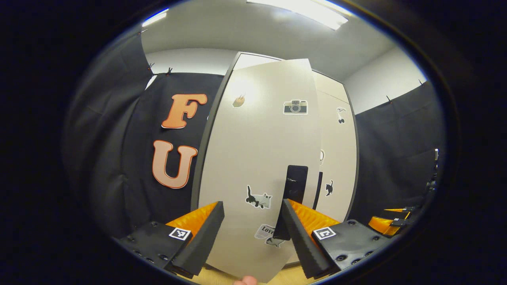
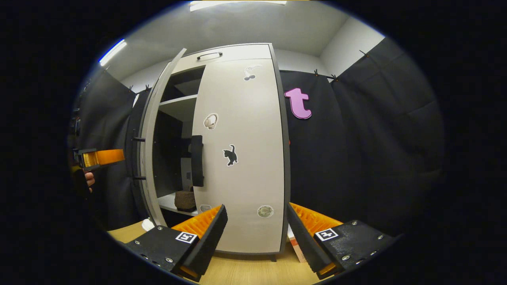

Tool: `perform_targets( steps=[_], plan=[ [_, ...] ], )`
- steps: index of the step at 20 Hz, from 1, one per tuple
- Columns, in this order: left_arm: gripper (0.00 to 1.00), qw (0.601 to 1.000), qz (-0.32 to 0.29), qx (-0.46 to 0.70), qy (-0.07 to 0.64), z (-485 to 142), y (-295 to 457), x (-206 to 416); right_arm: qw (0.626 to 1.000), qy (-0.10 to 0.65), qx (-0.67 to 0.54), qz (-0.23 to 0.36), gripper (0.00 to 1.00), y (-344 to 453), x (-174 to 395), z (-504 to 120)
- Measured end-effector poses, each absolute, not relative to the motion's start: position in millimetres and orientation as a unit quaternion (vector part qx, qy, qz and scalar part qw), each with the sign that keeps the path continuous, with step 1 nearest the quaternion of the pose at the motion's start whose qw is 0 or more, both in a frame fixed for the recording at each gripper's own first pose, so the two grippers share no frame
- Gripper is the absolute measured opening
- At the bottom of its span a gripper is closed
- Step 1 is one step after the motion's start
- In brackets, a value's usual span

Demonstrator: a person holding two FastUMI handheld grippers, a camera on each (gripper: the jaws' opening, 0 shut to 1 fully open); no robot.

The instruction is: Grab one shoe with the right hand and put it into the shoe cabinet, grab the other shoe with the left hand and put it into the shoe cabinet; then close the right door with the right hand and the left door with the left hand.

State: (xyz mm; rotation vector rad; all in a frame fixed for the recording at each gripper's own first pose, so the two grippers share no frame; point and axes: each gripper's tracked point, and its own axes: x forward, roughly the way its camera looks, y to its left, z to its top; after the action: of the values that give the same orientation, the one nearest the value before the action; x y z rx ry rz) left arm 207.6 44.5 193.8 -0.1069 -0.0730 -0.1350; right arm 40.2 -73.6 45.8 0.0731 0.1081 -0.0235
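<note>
Pale shoe cabinet (image 2: 237, 158) upright, long axis vertical. Right door (image 2: 241, 150) shut, left door (image 1: 257, 158) ajar. My left gripper (image 1: 253, 233), right gripper (image 2: 255, 233): fingers apart, empty. "Love" sticker (image 1: 266, 230) readable.

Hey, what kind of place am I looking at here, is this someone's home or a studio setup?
Likely a staged recording booth, not a lived-in home: black cloth walls clipped up around a pale shoe cabinet with stickers on its doors, standing on a wooden floor, under ceiling strip lights.

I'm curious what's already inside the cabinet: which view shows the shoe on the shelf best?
The right gripper view: through the gap past the open left door, the shoe sits on a lower shelf. In the left gripper view that door faces the camera, hiding the interior.
</note>
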Motion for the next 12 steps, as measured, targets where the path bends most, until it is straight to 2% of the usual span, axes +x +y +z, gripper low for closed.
perform_targets(
  steps=[6, 7, 8, 9, 12],
  plan=[
    [0.96, 0.996, -0.075, -0.041, -0.027, 185, 24, 239, 0.998, 0.055, 0.031, -0.031, 0.92, -91, 34, 47],
    [0.99, 0.996, -0.076, -0.040, -0.030, 187, 22, 242, 0.997, 0.055, 0.030, -0.034, 0.92, -95, 33, 47],
    [0.94, 0.996, -0.076, -0.040, -0.028, 187, 20, 248, 0.997, 0.055, 0.029, -0.038, 0.92, -99, 33, 47],
    [0.96, 0.996, -0.077, -0.041, -0.024, 188, 18, 254, 0.997, 0.055, 0.030, -0.041, 0.92, -101, 33, 48],
    [0.94, 0.996, -0.076, -0.036, -0.017, 186, 11, 269, 0.997, 0.051, 0.033, -0.045, 0.92, -106, 32, 51]
  ],
)
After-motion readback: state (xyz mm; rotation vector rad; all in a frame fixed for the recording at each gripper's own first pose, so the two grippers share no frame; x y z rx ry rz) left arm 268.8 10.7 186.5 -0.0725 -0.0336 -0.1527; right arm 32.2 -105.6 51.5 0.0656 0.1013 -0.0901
